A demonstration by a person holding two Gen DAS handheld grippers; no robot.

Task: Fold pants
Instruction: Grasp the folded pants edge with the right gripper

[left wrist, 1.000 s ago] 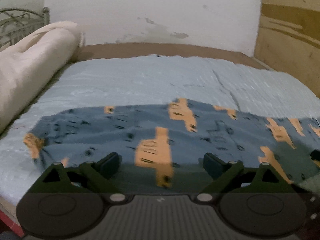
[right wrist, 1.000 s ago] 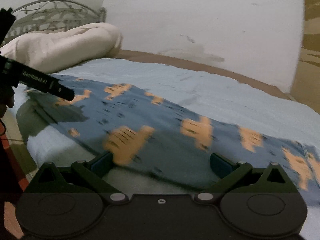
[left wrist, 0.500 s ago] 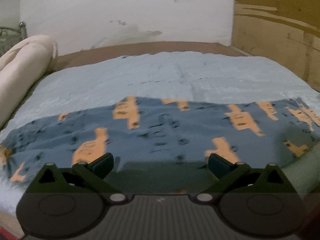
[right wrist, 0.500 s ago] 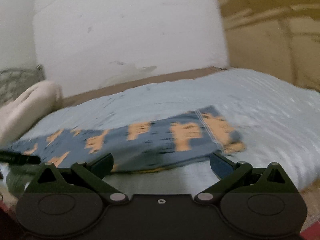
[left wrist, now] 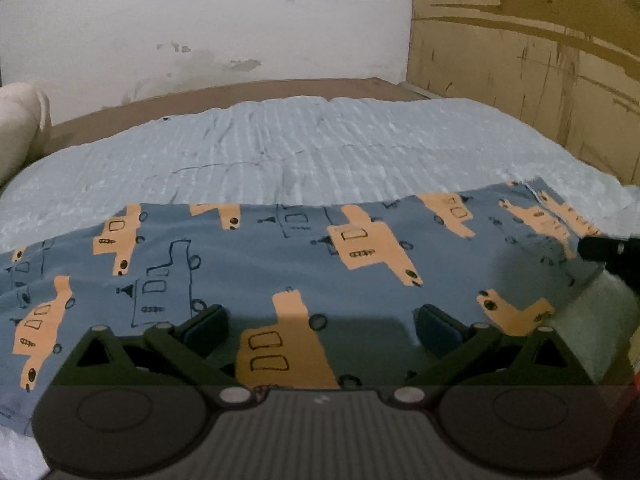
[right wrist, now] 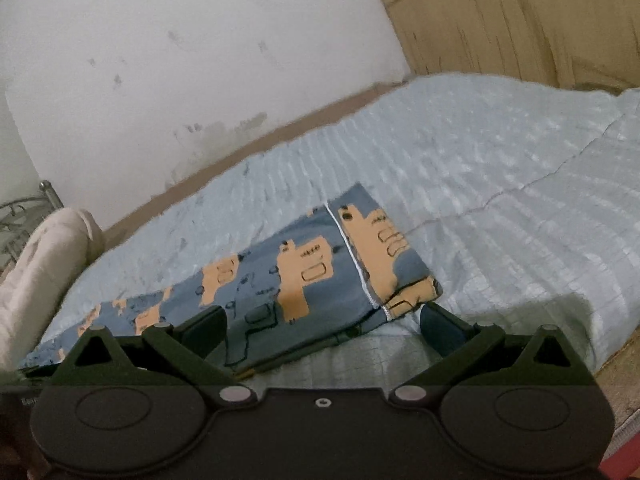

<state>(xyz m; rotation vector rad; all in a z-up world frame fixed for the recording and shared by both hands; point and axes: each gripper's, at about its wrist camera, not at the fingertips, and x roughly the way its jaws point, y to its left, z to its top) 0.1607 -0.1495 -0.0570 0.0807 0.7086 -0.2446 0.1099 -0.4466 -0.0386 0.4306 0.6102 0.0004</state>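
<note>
Through my left wrist camera I see one pair of pants [left wrist: 280, 264], blue with orange vehicle prints, spread flat across the near edge of the light blue bedspread [left wrist: 320, 148]. My left gripper [left wrist: 320, 322] hangs over the middle of the fabric with its jaws spread wide, clamping nothing. A single cream bolster [left wrist: 20, 120] sits at the far left, and the dark tip of my other tool pokes in at the right edge, over the end of the pants. I see no container anywhere here.

Through my right wrist camera the same pants [right wrist: 288, 276] lie as one long strip, their white-stitched end nearest me. My right gripper [right wrist: 322, 320] is released too, its jaws apart above that end's near corner, holding nothing. One bolster [right wrist: 44, 264] lies left, against a metal bedframe [right wrist: 24, 216].
</note>
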